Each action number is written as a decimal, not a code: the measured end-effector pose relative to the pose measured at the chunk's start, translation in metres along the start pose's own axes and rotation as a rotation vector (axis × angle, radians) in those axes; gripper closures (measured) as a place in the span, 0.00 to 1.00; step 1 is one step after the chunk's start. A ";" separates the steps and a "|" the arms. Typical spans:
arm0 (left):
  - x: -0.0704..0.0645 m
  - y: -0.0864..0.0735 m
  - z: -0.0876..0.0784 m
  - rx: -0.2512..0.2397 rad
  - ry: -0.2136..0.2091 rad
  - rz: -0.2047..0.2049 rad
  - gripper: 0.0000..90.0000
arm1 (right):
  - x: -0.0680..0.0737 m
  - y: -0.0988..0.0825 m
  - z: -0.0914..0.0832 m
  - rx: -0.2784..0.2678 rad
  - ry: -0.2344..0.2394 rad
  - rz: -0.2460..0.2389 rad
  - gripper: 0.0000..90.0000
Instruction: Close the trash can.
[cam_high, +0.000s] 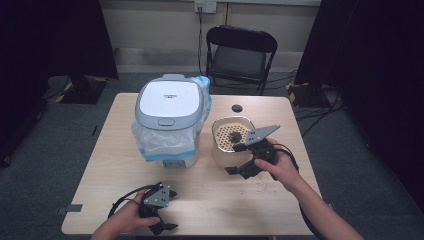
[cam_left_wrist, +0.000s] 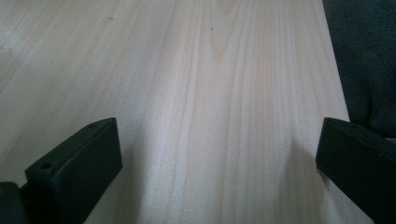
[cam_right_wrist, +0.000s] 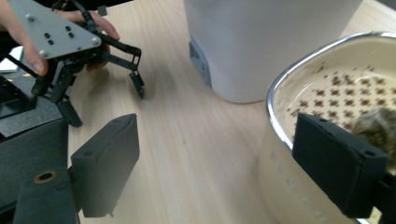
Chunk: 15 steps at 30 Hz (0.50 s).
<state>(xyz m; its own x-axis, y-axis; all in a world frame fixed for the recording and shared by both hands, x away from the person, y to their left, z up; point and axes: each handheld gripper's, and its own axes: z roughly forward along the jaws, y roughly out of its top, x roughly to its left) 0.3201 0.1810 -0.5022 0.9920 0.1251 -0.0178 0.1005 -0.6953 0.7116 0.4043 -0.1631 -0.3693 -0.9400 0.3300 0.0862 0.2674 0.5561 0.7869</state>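
Observation:
A cream pot (cam_high: 220, 152) with a perforated bottom stands right of centre on the table and holds a dark clump (cam_high: 233, 137). My right gripper (cam_high: 236, 159) is open at the pot's near wall, one jaw up by the rim and the other low outside. In the right gripper view the pot (cam_right_wrist: 289, 186) lies between the spread jaws of this gripper (cam_right_wrist: 222, 163), with the clump (cam_right_wrist: 373, 123) behind the right jaw. My left gripper (cam_high: 164, 223) rests open near the table's front edge, also seen as the far gripper (cam_right_wrist: 106, 102). Bare wood lies between the left gripper's (cam_left_wrist: 219, 158) jaws.
A white lidded bin (cam_high: 170, 100) lined with a plastic bag stands left of the pot, its wall (cam_right_wrist: 261, 46) close behind it. A black chair (cam_high: 240, 55) stands beyond the table. A round hole (cam_high: 236, 108) is in the tabletop. Crumbs (cam_high: 262, 185) lie near my right hand.

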 end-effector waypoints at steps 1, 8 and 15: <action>0.000 0.000 0.000 0.000 0.000 0.000 0.00 | 0.000 -0.002 0.000 0.006 -0.004 -0.001 0.16; 0.000 0.000 0.000 0.000 -0.001 0.000 0.00 | 0.002 -0.016 0.001 0.016 -0.004 0.009 0.16; 0.000 0.000 0.000 0.000 -0.001 0.000 0.00 | 0.002 -0.025 0.002 0.030 -0.014 0.009 0.16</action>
<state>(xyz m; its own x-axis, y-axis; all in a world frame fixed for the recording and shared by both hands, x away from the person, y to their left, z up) 0.3201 0.1810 -0.5022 0.9920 0.1248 -0.0182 0.1005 -0.6954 0.7115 0.3965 -0.1744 -0.3900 -0.9345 0.3457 0.0845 0.2825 0.5759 0.7672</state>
